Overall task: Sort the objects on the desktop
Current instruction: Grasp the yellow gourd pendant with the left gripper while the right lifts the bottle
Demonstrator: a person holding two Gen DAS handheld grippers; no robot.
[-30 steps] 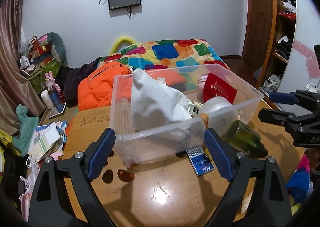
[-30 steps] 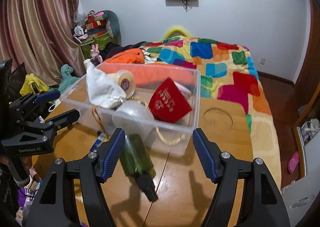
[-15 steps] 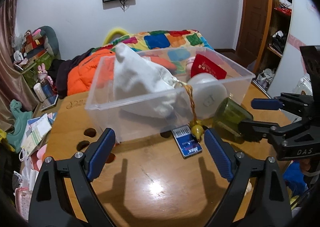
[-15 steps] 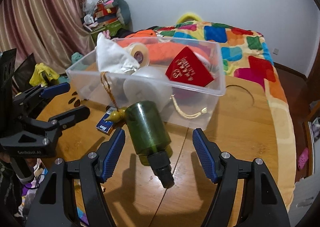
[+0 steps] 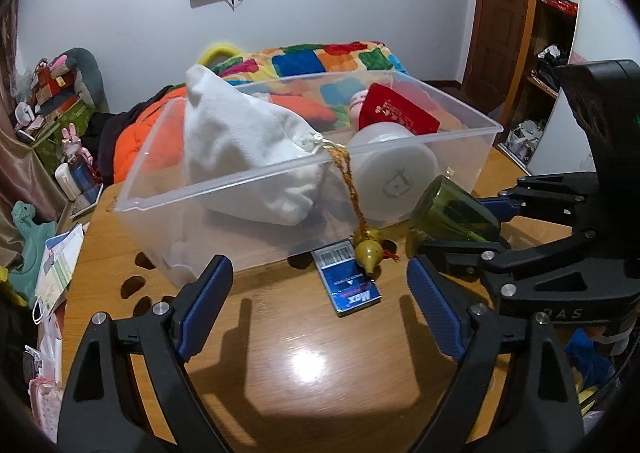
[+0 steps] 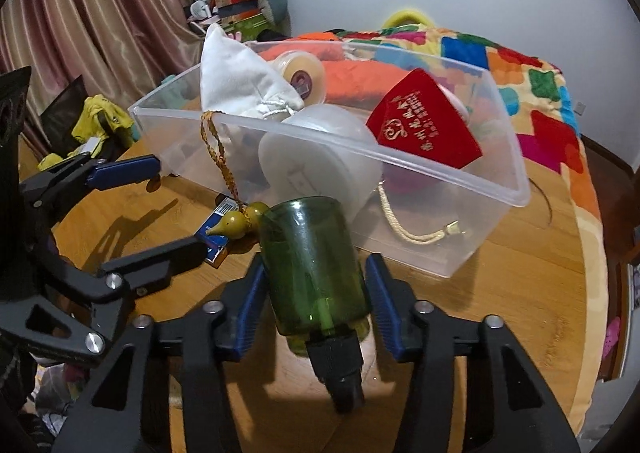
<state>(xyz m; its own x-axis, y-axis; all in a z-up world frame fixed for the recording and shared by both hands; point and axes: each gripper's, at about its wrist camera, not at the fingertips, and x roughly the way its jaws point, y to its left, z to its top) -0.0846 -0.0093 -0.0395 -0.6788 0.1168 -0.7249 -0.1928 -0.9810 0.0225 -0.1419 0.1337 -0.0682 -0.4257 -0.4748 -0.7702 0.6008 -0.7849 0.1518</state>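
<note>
clear plastic bin (image 5: 256, 173) already holds several items; right hand-held gripper (image 6: 316, 293) has just been closing around the green bottle (image 6: 312, 265), left hand-held gripper (image 5: 320, 293) gapes wide; blue box (image 5: 348, 285) at bin's 6 o'clock remains.

- green glass bottle (image 6: 316, 273): see-through, lying on its side on the bench (image 6: 500, 293), black cap toward the camera, base just in front of the bin
- clear plastic bin (image 5: 280, 169): open top, on the bench, holds a white cloth pouch (image 5: 244, 157), red pouch (image 6: 424, 125), white round container (image 5: 394, 177), tape roll (image 6: 302, 73)
- yellow-green gourd charm (image 5: 368, 251): gold cord draped over the bin rim, resting on a blue card (image 5: 350, 287)
</note>
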